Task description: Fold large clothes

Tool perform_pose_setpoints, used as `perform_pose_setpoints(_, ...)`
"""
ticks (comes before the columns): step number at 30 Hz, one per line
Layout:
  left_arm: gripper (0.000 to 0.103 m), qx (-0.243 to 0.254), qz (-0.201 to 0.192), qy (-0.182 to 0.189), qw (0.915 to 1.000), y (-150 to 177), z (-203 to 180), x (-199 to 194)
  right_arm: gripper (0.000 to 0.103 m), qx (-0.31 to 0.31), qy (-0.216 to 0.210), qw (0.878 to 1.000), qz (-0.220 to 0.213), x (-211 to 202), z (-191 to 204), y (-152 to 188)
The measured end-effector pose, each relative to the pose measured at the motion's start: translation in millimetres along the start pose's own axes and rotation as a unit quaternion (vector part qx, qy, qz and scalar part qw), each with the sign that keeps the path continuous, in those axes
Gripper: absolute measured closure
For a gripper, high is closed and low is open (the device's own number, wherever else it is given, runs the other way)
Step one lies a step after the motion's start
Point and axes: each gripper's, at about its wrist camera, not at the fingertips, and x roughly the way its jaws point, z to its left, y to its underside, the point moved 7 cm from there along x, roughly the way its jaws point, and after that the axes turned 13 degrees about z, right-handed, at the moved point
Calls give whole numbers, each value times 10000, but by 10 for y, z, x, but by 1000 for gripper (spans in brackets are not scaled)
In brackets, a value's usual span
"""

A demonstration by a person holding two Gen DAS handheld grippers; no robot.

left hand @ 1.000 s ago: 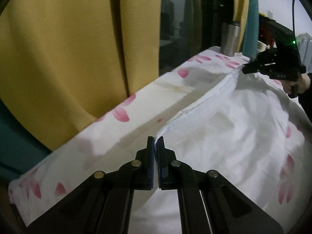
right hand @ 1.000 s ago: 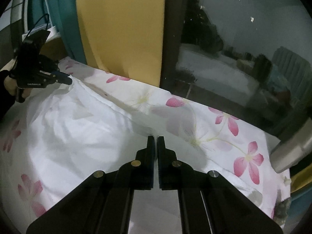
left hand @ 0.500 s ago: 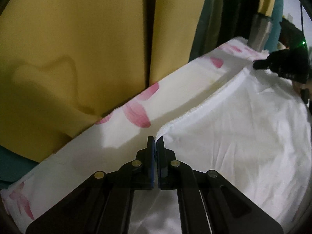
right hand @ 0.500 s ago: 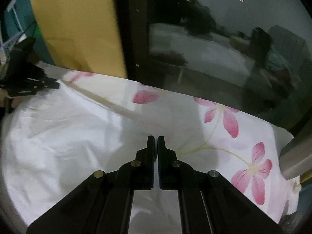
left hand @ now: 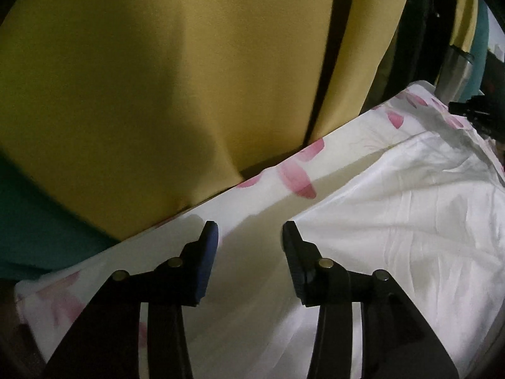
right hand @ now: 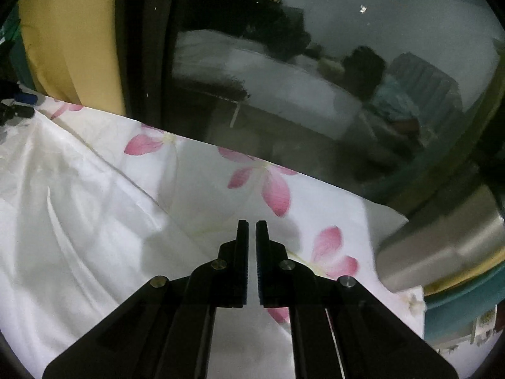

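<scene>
Item: white garment point(left hand: 394, 221), spread flat on the floral sheet point(left hand: 240, 221), its far hem running parallel to the yellow curtain point(left hand: 157, 79), well apart from it. We judge it laid out so for folding.

Left gripper point(left hand: 249, 237): we have just been opening its jaws. They stand wide at the garment's corner with nothing between them, apparently a release.

Right gripper point(right hand: 251, 230): jaws nearly closed, a thin slit showing, no cloth seen between the tips, held beside the garment's edge.

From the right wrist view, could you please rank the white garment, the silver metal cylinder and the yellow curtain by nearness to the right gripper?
1. White garment, just left of the right gripper.
2. Silver metal cylinder, right.
3. Yellow curtain, far upper left.
</scene>
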Motion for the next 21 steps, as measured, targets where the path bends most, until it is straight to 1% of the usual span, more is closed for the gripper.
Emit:
perform_pose_setpoints(1, 58, -35, -41, -5, 10000, 51, 27, -67, 94, 40, 44, 10000, -18, -56, -37, 60)
perform_pose_setpoints(2, 58, -132, -133, 1, 9998, 156, 78, -185, 82, 88, 63, 9999, -22, -100, -65, 113)
perform_pose_setpoints(3, 58, -230, -223, 10, 9995, 245, 115, -276, 63, 162, 72, 9998, -28, -139, -105, 189)
perform_pose_setpoints(4, 58, -340, -292, 20, 9990, 328, 161, -348, 52, 255, 69, 9996, -43, -185, -150, 262)
perform_pose_setpoints(5, 58, -533, -365, 38, 9979, 473, 237, -449, 38, 336, 55, 9994, -56, -223, -177, 318)
perform_pose_setpoints(7, 57, -840, -421, -1, 9956, 673, 365, -556, 37, 530, -111, 9985, -23, -282, -238, 456)
perform_pose_setpoints(9, 51, -1194, -477, 146, 9916, 876, 518, -636, 37, 718, -326, 9968, 123, -299, -286, 622)
perform_pose_setpoints(10, 50, -1340, -497, 213, 9895, 932, 575, -647, 37, 824, -343, 9959, 133, -296, -328, 669)
perform_pose_setpoints(11, 49, -1501, -499, 267, 9871, 1010, 649, -653, 37, 922, -377, 9949, 128, -300, -359, 728)
perform_pose_setpoints(13, 49, -1682, -458, 274, 9843, 1113, 729, -622, 37, 1238, -597, 9904, 134, -283, -434, 871)
perform_pose_setpoints(15, 48, -1706, -375, 320, 9841, 1163, 778, -575, 37, 1506, -767, 9855, 149, -260, -521, 946)
perform_pose_setpoints(18, 45, -1531, -263, 446, 9868, 1148, 719, -487, 37, 1743, -838, 9810, 144, -239, -594, 1003)
perform_pose_setpoints(20, 44, -1389, -294, 401, 9891, 1094, 644, -497, 37, 1824, -855, 9793, 204, -231, -643, 1034)
perform_pose_setpoints(21, 44, -1233, -279, 326, 9914, 1068, 581, -498, 37, 1896, -843, 9780, 211, -233, -681, 1051)
